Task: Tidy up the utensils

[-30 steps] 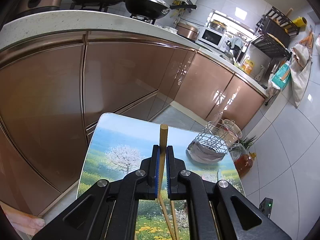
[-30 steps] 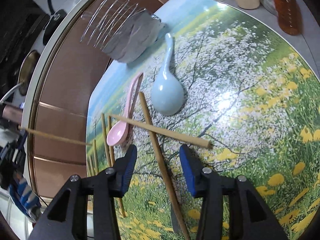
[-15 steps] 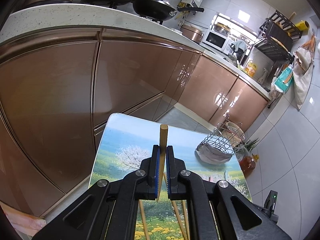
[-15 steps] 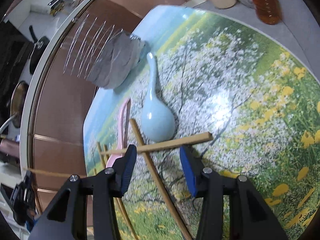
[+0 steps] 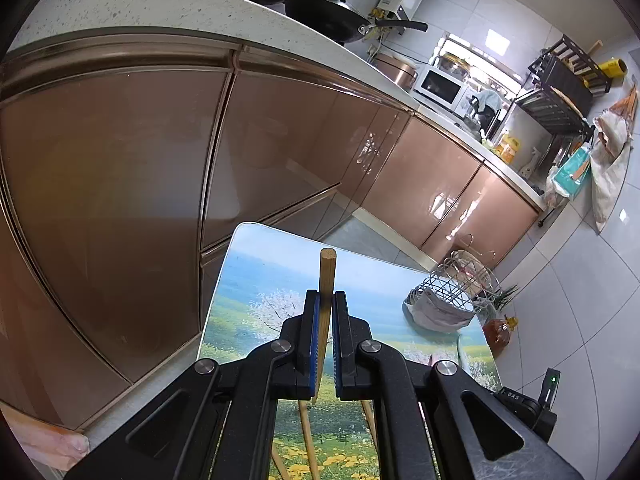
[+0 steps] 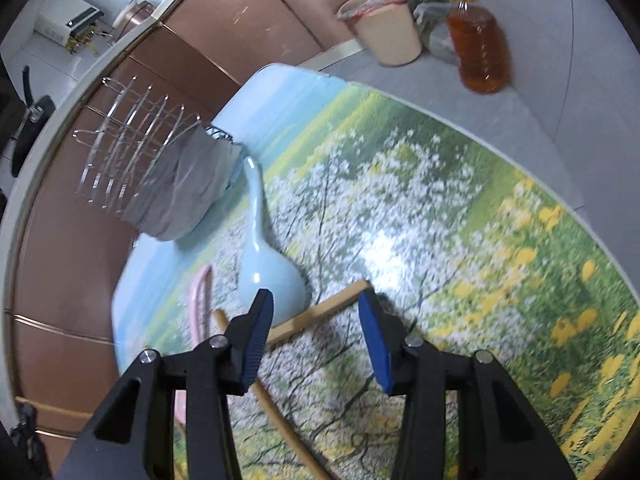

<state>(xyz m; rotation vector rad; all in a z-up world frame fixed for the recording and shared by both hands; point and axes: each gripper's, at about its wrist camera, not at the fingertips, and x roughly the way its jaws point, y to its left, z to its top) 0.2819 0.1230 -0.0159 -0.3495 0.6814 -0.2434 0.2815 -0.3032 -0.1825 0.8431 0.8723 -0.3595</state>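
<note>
I count one chopstick (image 5: 327, 280) pinched in my left tongs (image 5: 325, 344). On the tabletop (image 6: 400, 200) under my right tongs (image 6: 316, 340) lie two more chopsticks: one (image 6: 320, 314) crossing between the blue pads, one (image 6: 280, 412) running down beneath it. From the left view, two further sticks (image 5: 308, 440) show below the tongs; I cannot tell if they are the same ones. Spoons: two, one pale blue (image 6: 264, 272), one pink (image 6: 200, 304). One wire basket (image 6: 152, 176). On the floor: one bin (image 6: 384, 28), one oil bottle (image 6: 480, 48).
</note>
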